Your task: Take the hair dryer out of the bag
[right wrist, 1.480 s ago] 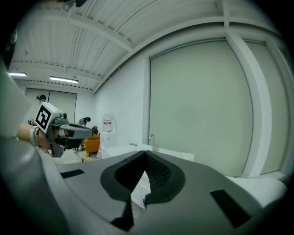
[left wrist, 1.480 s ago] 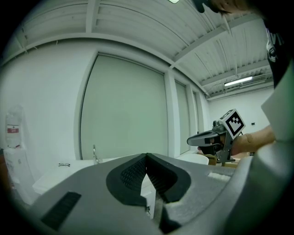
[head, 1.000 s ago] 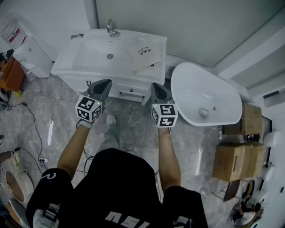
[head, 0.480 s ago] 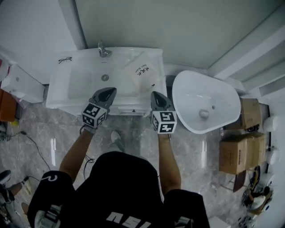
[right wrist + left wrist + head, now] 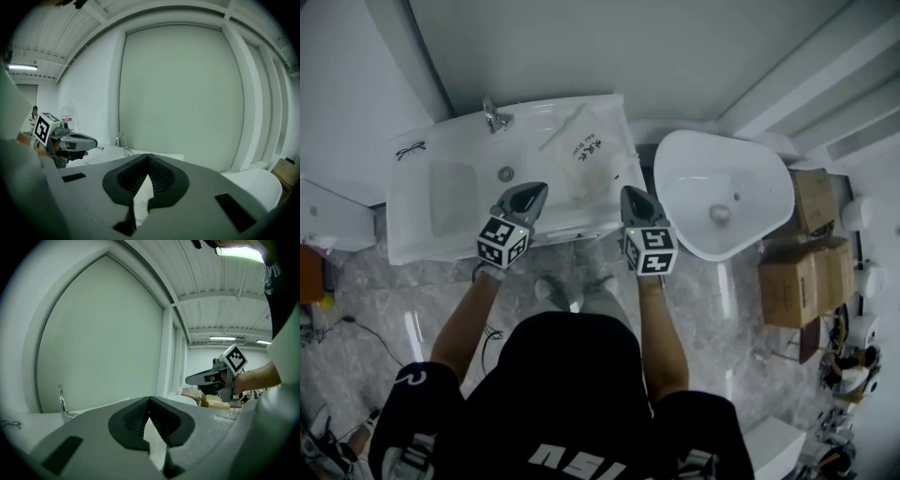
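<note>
Left hand-held gripper (image 5: 529, 191) and right hand-held gripper (image 5: 634, 195) advanced to the washbasin surface (image 5: 408, 211), jaws together, empty. Plastic bag (image 5: 586, 155), upper centre: likely thin, floppy, slippery; pinch loose edge.

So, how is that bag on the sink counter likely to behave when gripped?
The bag looks thin and creased, so probably floppy, sagging when lifted. It lies on a glossy white counter, so a push may slide it. Contents are hidden; weight inside could shift.

Bathroom setup: vanity sink (image 5: 450, 192) w/ tap (image 5: 495, 116), white tub (image 5: 755, 187), marble floor (image 5: 356, 309), cardboard boxes (image 5: 795, 281).
</note>
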